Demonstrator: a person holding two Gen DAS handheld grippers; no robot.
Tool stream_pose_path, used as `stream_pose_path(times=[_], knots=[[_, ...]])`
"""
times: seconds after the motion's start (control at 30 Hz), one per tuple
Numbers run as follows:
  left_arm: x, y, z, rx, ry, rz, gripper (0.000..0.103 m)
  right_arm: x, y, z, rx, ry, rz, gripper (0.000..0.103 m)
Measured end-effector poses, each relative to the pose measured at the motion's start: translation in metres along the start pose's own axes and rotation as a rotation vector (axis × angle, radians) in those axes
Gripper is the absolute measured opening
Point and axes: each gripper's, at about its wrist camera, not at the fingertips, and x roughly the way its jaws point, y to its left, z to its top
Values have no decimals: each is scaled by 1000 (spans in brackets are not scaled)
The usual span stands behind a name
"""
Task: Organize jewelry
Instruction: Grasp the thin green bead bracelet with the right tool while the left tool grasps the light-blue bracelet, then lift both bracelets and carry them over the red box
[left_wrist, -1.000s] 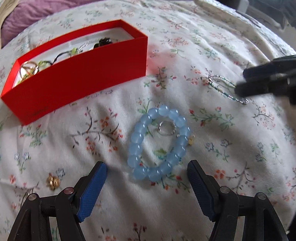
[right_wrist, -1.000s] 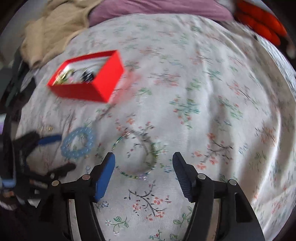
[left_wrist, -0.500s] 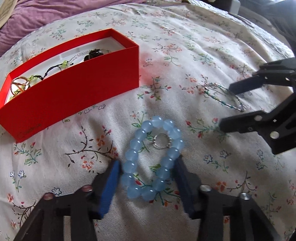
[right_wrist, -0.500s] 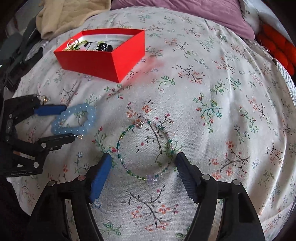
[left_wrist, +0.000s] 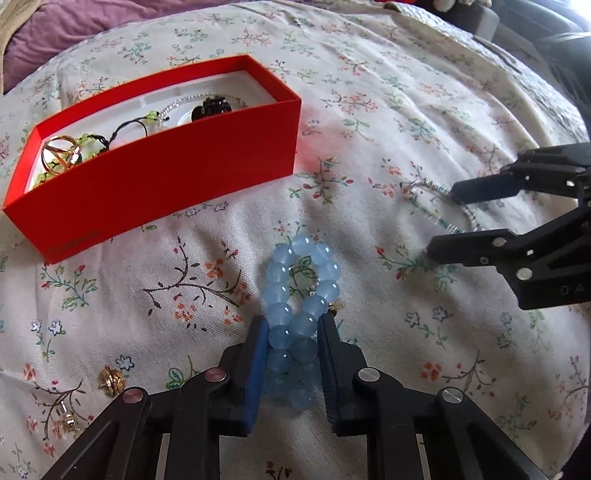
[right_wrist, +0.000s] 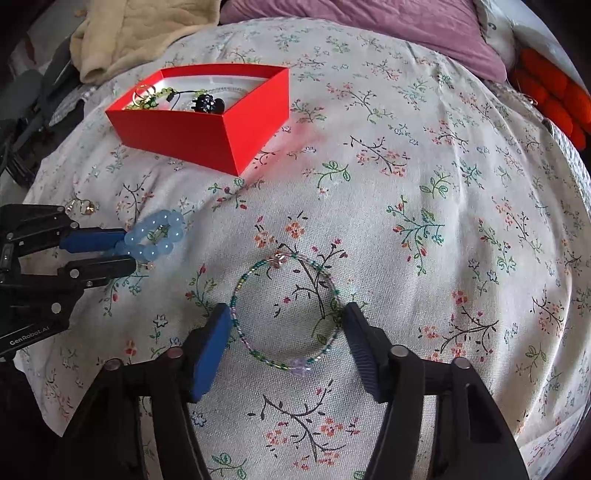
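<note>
The chunky blue bead bracelet (left_wrist: 301, 295) is lying on the bed near the red box (left_wrist: 155, 184), squished by the left gripper (left_wrist: 291, 332) pinching its near end. Beads look slippery, stretchy cord. Right gripper (right_wrist: 286, 332) is gaping wide around the thin beaded bangle (right_wrist: 286, 310), probably light and fragile.

Your left handheld gripper (left_wrist: 291, 336) is a matte black plastic linkage frame with round silver rivets, two of them tinted pinkish. Its jaws carry ribbed royal-blue rubber pads. Seen from the right wrist view, white "GenRobot.AI" lettering runs along its side. Your right handheld gripper (right_wrist: 286, 321) matches it: black arms, silver pivot pins, blue ridged pads.
</note>
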Motion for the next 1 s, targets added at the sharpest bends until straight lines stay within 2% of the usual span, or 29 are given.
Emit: stream_pose_path(times=[0.03,0.07,0.17,0.33,0.47,0.53,0.57,0.6,0.7,0.77,0.83,0.87,1.0], knots=[[-1,0,1,-1,-1,-1,21,0,0,0,2,0,3,59],[-4,0,1,-2,-6,-2,0,0,-1,0,4,0,8,58],[-9,3,4,-34,-5,-4,0,-1,-2,0,11,0,13,53],[-11,9,3,-68,14,7,0,-4,-4,1,23,2,31,35],[-4,10,-2,-61,38,37,0,-6,-6,0,29,3,37,29],[-2,11,-3,-65,33,31,8,-6,-6,0,31,3,33,27],[-2,12,-2,-69,32,32,28,-7,-6,0,31,2,31,26],[2,12,-2,-74,47,31,40,-7,-6,0,31,2,30,23],[10,9,-3,-66,56,43,41,-9,-6,1,35,-4,23,12],[12,5,-2,-55,58,60,41,-11,-7,2,38,-8,21,8],[12,4,0,-62,64,68,27,-14,-6,3,34,-14,19,4],[12,4,1,-67,67,67,11,-16,-6,3,34,-16,20,4],[10,9,4,-117,80,51,8,-23,-5,5,35,-18,26,3]])
